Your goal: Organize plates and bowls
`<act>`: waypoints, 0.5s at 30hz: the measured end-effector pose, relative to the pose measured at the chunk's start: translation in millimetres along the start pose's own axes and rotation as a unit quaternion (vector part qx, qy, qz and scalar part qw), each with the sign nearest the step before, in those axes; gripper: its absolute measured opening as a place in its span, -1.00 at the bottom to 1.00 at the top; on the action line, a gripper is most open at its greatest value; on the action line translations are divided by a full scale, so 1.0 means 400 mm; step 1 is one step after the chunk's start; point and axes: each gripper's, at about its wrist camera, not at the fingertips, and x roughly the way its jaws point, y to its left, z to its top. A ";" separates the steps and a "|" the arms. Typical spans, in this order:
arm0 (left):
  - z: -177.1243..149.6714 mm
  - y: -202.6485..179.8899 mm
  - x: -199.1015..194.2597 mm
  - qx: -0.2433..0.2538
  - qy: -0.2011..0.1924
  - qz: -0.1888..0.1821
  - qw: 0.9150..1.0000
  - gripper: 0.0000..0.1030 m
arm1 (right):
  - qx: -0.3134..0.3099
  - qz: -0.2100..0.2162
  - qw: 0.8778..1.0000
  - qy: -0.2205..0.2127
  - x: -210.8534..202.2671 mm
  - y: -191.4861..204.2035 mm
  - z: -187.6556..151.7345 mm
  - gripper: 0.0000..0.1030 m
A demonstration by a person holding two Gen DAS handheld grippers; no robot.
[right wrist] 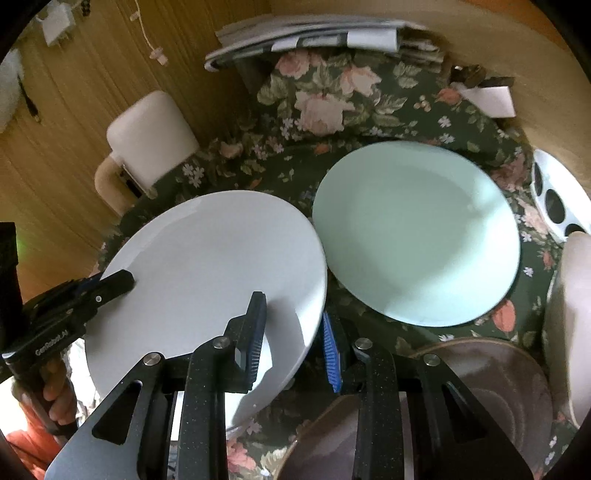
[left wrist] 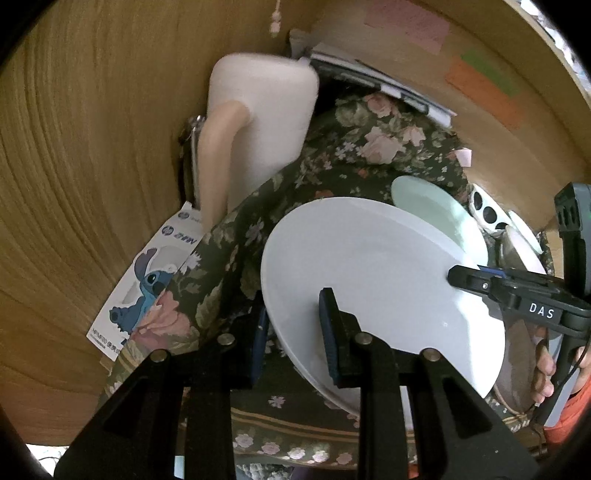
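A large white plate [left wrist: 373, 280] is held tilted above the floral tablecloth [left wrist: 314, 162], its rim between the fingers of both grippers. My left gripper [left wrist: 293, 332] straddles its near-left rim, one finger above and one below. My right gripper [right wrist: 293, 339] straddles the plate's [right wrist: 207, 273] right rim the same way, and also shows in the left wrist view [left wrist: 476, 282]. A pale green plate [right wrist: 417, 232] lies flat on the cloth just right of the white one. It also shows in the left wrist view [left wrist: 436, 206].
A brown bowl [right wrist: 491, 384] and a second brown dish [right wrist: 321, 439] sit near my right gripper. A white dotted dish [right wrist: 554, 199] and a cream vessel [right wrist: 572, 332] stand at the right. A white chair back [right wrist: 151, 136], stacked newspapers [right wrist: 310, 33] and a Stitch box [left wrist: 147, 288] lie around.
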 end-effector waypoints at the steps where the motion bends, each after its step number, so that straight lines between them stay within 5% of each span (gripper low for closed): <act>1: 0.001 -0.004 -0.003 0.002 -0.002 -0.001 1.000 -0.48 | 0.001 0.000 1.000 -0.003 -0.008 -0.003 -0.002 -0.49; 15: 0.012 -0.101 -0.044 0.036 -0.027 -0.023 0.999 -0.48 | 0.019 -0.020 0.999 -0.045 -0.145 -0.044 -0.033 -0.49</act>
